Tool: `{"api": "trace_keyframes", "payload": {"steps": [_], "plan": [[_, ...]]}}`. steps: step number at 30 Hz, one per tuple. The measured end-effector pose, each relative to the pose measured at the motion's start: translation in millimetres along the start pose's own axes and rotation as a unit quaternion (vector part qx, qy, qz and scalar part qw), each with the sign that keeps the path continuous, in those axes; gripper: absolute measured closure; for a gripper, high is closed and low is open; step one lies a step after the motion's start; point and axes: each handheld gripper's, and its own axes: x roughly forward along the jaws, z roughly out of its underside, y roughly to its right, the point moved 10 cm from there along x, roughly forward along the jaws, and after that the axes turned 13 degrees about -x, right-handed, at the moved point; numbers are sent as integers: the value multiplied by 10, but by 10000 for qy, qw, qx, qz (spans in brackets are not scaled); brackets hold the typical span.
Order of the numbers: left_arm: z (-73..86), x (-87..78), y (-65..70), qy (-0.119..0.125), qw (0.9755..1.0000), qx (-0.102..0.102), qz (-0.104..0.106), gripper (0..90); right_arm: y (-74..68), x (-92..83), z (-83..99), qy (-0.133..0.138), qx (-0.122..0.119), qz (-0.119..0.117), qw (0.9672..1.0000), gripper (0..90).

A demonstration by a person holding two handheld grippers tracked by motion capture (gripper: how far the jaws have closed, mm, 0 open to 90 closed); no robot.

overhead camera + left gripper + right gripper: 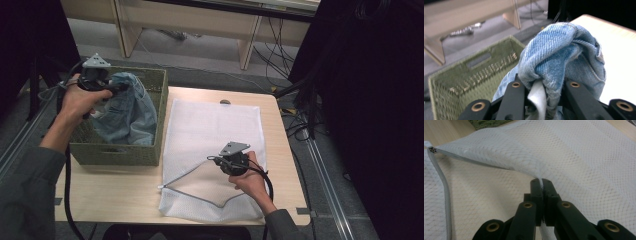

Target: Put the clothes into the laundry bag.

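Left gripper (116, 88) clamped on a bunched fold of blue denim jeans (127, 112), held up over the green woven basket (150, 150); rest of the denim hanging down from the jaws into the basket. In the left gripper view, denim (559, 62) wadded between and above the two black jaws, a strip of white lining showing between them, basket wall (474, 75) off to the left and below.

Right gripper (216, 161) pinched tight on the upper edge of the white mesh laundry bag (210, 125), lifting that layer off the one below so the mouth gapes. In the right gripper view, jaws pressed together on the mesh (574, 157), grey zipper edge (445, 192) running away to the left, opening directly ahead of the jaws. Bag lying flat on the wooden table (115, 195), just right of the basket.
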Motion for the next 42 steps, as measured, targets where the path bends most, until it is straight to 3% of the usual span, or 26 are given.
{"api": "trace_keyframes", "payload": {"steps": [1, 2, 3, 8, 10, 13, 16, 19, 20, 21, 22, 24, 26, 27, 28, 30, 32, 33, 34, 35, 38, 42], "plan": [[-108, -132, 82, 146, 9998, 122, 80, 766, -5, -8, 9, -33, 12, -24, 10000, 895], [-108, -132, 82, 146, 9998, 122, 80, 765, -5, -8, 9, -33, 12, -24, 10000, 895], [-203, -274, 163, 252, 9995, 116, 141, 765, 1, -7, 7, -19, 12, -12, 10000, 895], [-406, -594, 360, 398, 9987, 259, 198, 765, 5, -1, 11, -13, 5, -14, 10000, 895], [-443, -672, 414, 453, 9985, 224, 214, 766, 13, -4, 9, -12, 15, 13, 10000, 895], [-503, -822, 591, 528, 9970, 396, 399, 766, 19, -13, 9, -11, 23, 11, 10000, 895], [-536, -975, 829, 455, 9963, 356, 635, 766, 25, -18, 18, -54, 34, -8, 10000, 895], [-588, -1111, 1055, 548, 9943, 410, 817, 767, 22, -21, 18, -50, 35, -13, 10000, 895], [-588, -1111, 1055, 548, 9943, 410, 817, 767, 22, -21, 18, -50, 35, -13, 10000, 895], [-592, -1187, 1202, 559, 9924, 462, 992, 767, 42, -14, 14, -3, 39, 59, 10000, 895], [-592, -1187, 1202, 559, 9924, 462, 992, 767, 42, -14, 14, -3, 39, 59, 10000, 895], [-593, -1314, 1414, 604, 9895, 548, 1191, 768, 56, -21, 21, -3, 58, 60, 10000, 895], [-592, -1353, 1478, 615, 9883, 544, 1288, 768, 77, -21, 45, -35, 77, 88, 9999, 895], [-593, -1422, 1579, 688, 9864, 528, 1396, 768, 84, -20, 57, -50, 116, 82, 9999, 896], [-593, -1422, 1579, 688, 9864, 528, 1396, 768, 93, -21, 63, -55, 117, 94, 9999, 895], [-628, -1562, 1723, 873, 9818, 534, 1600, 769, 102, -18, 66, -32, 135, 104, 9998, 895], [-689, -1639, 1783, 979, 9782, 507, 1759, 770, 108, -15, 71, -42, 155, 120, 9998, 895], [-723, -1682, 1795, 1027, 9783, 487, 1735, 770, 112, -12, 78, -62, 101, 111, 9999, 895], [-755, -1716, 1830, 1019, 9762, 496, 1850, 769, 112, -5, 76, -58, 121, 112, 9998, 896], [-798, -1763, 1837, 1067, 9766, 450, 1814, 769, 116, 3, 72, -32, 179, 158, 9997, 896], [-852, -1815, 1888, 1115, 9746, 415, 1897, 769, 122, -6, 87, -59, 202, 134, 9997, 895], [-813, -1804, 1957, 1058, 9725, 384, 2039, 769, 147, -14, 98, -49, 177, 159, 9997, 895]]}}
